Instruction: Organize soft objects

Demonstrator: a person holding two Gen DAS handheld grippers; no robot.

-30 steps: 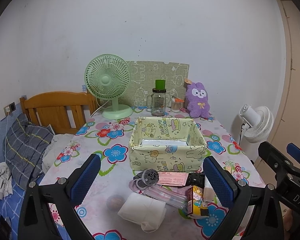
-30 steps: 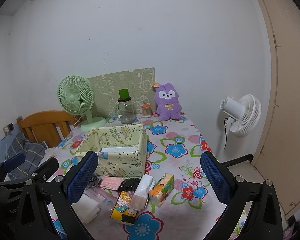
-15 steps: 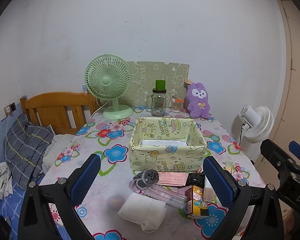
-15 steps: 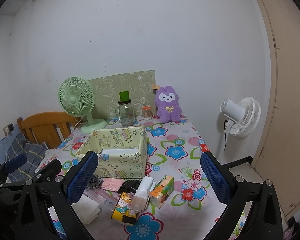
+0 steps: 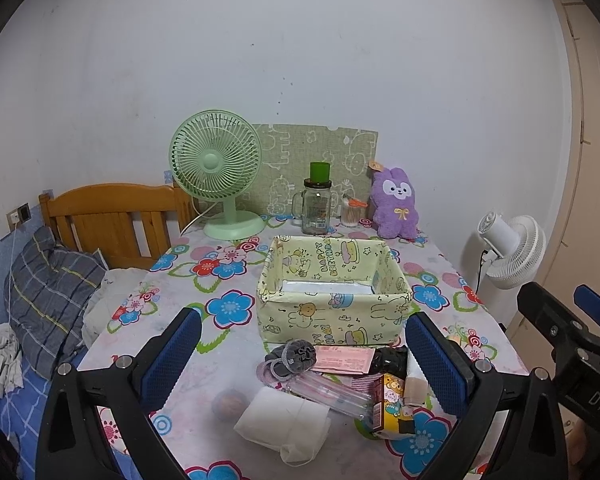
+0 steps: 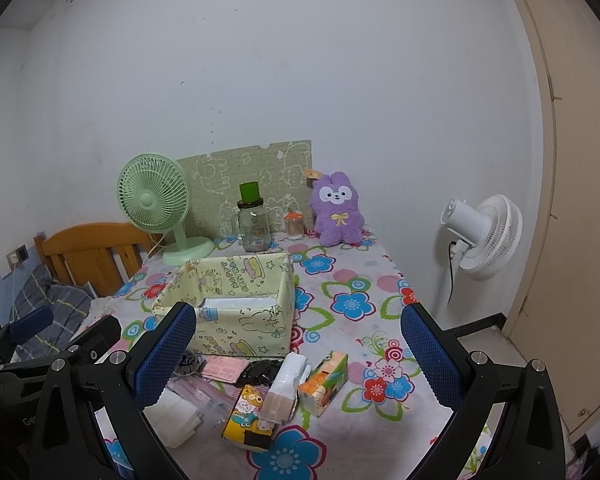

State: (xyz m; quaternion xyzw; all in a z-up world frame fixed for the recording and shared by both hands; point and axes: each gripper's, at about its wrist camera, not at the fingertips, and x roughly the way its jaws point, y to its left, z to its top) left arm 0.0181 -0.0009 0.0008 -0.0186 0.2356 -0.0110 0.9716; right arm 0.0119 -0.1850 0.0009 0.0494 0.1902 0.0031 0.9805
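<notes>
Both the left gripper (image 5: 302, 354) and right gripper (image 6: 298, 352) hover wide apart and empty above a flowered table (image 5: 180, 276), where soft items, possibly socks (image 5: 292, 356) and tissue packs (image 6: 324, 382), lie just before a yellow fabric box (image 5: 334, 300).

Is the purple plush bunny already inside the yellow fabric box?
No. The purple plush bunny sits upright at the back of the table against the wall, well behind the yellow fabric box.

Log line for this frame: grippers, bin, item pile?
left gripper: open, empty | right gripper: open, empty | fabric bin: upright mid-table | soft items pile: in front of bin, untouched
</notes>
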